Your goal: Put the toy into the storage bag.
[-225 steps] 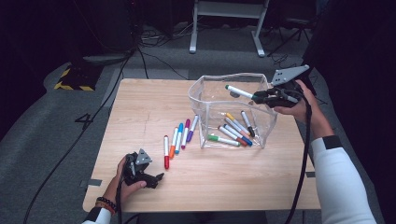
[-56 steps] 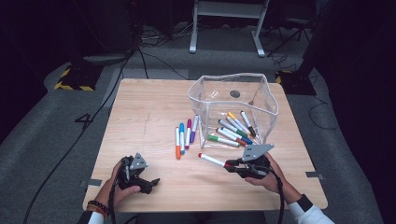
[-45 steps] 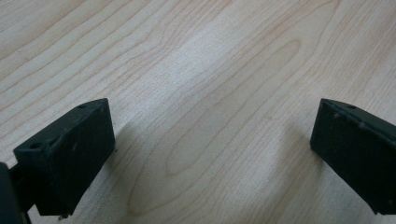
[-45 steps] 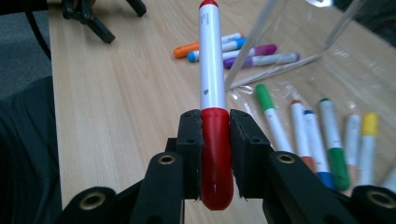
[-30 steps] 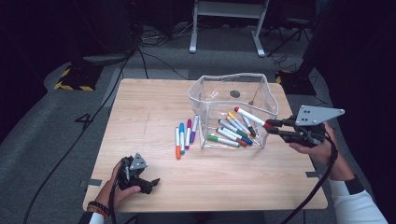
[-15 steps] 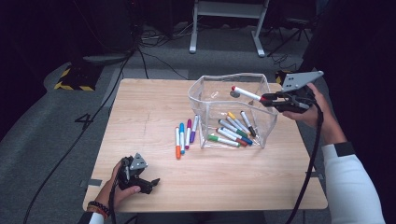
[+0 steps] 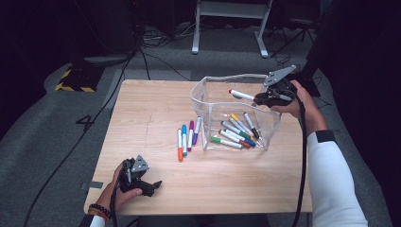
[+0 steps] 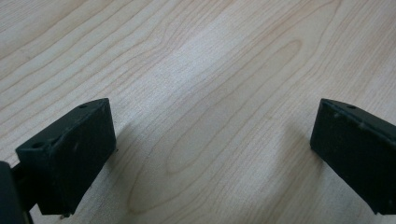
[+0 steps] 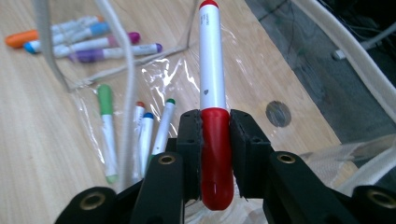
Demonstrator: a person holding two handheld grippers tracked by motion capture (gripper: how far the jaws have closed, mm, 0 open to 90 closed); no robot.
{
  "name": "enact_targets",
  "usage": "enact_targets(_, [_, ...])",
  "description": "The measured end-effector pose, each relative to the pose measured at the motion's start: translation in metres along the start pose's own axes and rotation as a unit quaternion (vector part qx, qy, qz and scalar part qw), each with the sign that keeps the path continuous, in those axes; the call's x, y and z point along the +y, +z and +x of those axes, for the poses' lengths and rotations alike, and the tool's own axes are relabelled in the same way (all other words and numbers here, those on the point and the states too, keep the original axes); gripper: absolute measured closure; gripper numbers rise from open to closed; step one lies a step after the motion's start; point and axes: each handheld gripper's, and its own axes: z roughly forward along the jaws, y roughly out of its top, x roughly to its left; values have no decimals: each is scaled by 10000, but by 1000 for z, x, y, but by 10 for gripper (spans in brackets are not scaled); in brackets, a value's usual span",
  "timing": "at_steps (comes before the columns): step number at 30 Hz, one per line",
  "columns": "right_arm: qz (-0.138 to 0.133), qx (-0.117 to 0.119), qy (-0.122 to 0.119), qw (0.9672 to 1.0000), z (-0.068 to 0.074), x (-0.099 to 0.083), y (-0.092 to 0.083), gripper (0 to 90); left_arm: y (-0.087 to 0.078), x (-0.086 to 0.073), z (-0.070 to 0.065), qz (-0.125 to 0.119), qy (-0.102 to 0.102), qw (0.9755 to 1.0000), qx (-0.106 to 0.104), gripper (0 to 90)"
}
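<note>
A white marker with a red cap (image 7: 242,94) hangs level over the clear plastic bin (image 7: 227,76), pointing left. My right gripper (image 7: 259,98) is shut on it above the bin's right rim. In the right gripper view the two jaws clamp the red cap (image 9: 215,154), and the white barrel (image 9: 211,56) sticks out ahead. Several markers (image 7: 239,130) lie on the bin's floor. My left gripper (image 7: 152,186) rests on the table near the front left corner. Its jaws (image 8: 210,154) stand wide apart over bare wood.
Several loose markers (image 7: 187,137), orange, blue, magenta and purple, lie side by side on the wooden table (image 7: 151,109) just left of the bin. Cables and a metal stand (image 7: 231,23) are on the floor behind the table.
My right gripper has carried the red-capped marker from the table's front right, up and back, to above the bin. The left gripper has stayed in place.
</note>
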Motion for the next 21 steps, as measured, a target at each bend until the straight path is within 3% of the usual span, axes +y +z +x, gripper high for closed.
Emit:
enact_targets(4, [238,23,-61,9997,-1,0,8,749,0,0,0,0,0,10000,0,4])
enact_targets(8, [381,375,-253,9982,2,0,11,748,0,0,0,1,-1,10000,0,4])
enact_targets(11, [490,733,-399,9953,5,0,11,748,0,0,0,0,0,10000,0,5])
enact_targets(14, [577,889,-401,9936,6,0,12,748,0,0,0,0,0,10000,0,5])
enact_targets(19, [612,801,-364,9942,6,0,14,736,0,0,0,-1,-2,10000,1,5])
enact_targets(21, [523,681,-342,9957,5,0,14,668,0,0,0,-1,-2,10000,0,4])
